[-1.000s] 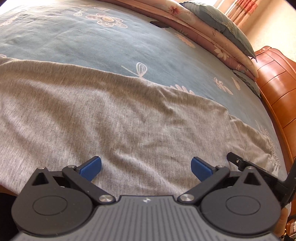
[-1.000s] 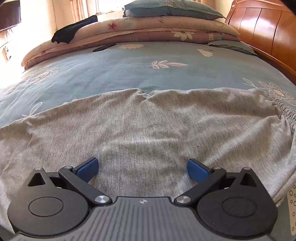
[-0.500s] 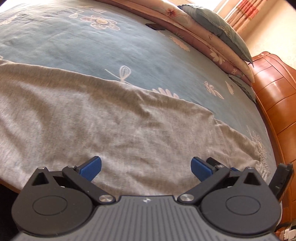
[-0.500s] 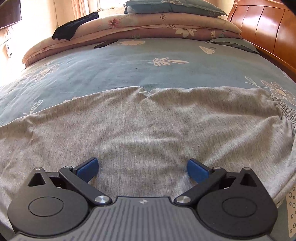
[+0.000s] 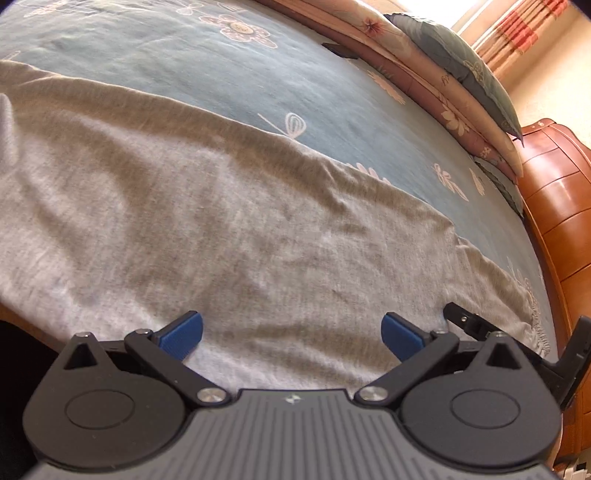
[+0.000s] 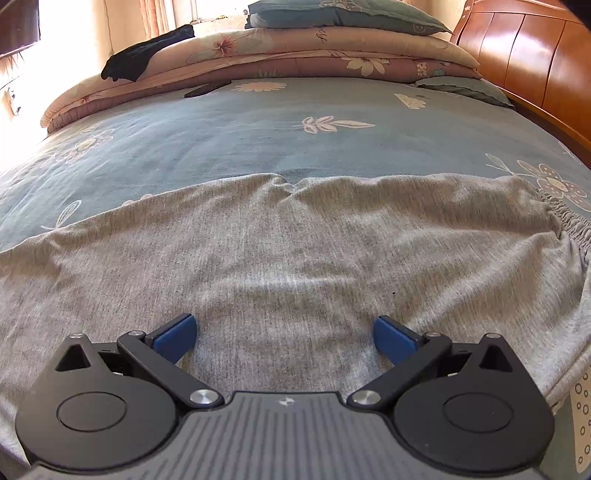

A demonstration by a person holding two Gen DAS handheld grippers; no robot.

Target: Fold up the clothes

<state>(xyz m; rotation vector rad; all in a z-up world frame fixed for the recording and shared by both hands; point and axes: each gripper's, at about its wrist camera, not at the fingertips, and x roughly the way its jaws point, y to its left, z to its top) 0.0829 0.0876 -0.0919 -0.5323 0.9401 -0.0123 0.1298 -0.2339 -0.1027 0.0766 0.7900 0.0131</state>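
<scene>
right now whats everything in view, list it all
garment: 1, grey, spread flat across near edge of bed, elastic band at its right end
bedsheet: 1, blue with pale flowers, covers bed
quilts: folded stack, pink floral, far edge of bed
pillow: 1, blue-grey, on top of quilts
black cloth: 1, on quilts' left end
dark flat item: 1, on sheet by quilts; cannot tell what
headboard: 1, brown wood, right
curtain: red-striped, far corner
left gripper: black, blue pads, open over garment
right gripper: same, open over garment
</scene>
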